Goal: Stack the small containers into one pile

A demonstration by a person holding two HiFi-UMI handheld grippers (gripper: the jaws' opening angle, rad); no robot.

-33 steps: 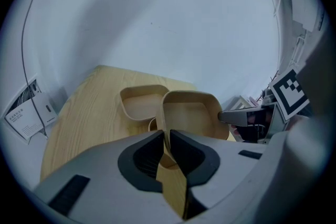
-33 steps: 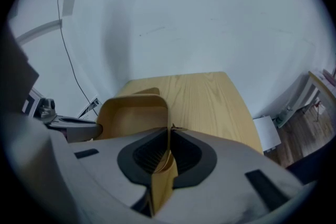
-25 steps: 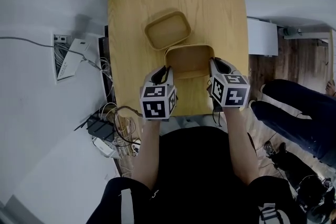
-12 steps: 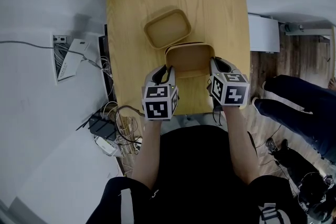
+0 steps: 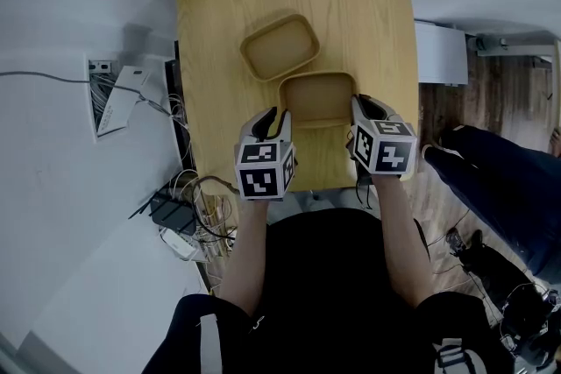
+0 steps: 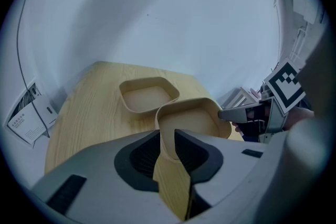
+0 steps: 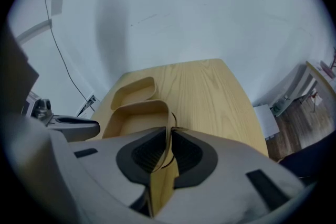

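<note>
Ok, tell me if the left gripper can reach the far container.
Probably yes, once lifted off: the left gripper, its jaws having just been opening, straddles a wall of the near container. The far container sits just beyond, nothing over it.

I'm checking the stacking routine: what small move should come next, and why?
Probably open the right gripper too. The near container sits on the table; the fingers of the left gripper have just been opening and stand off its wall, while the right one pinches the opposite wall. The far container lies apart.
</note>
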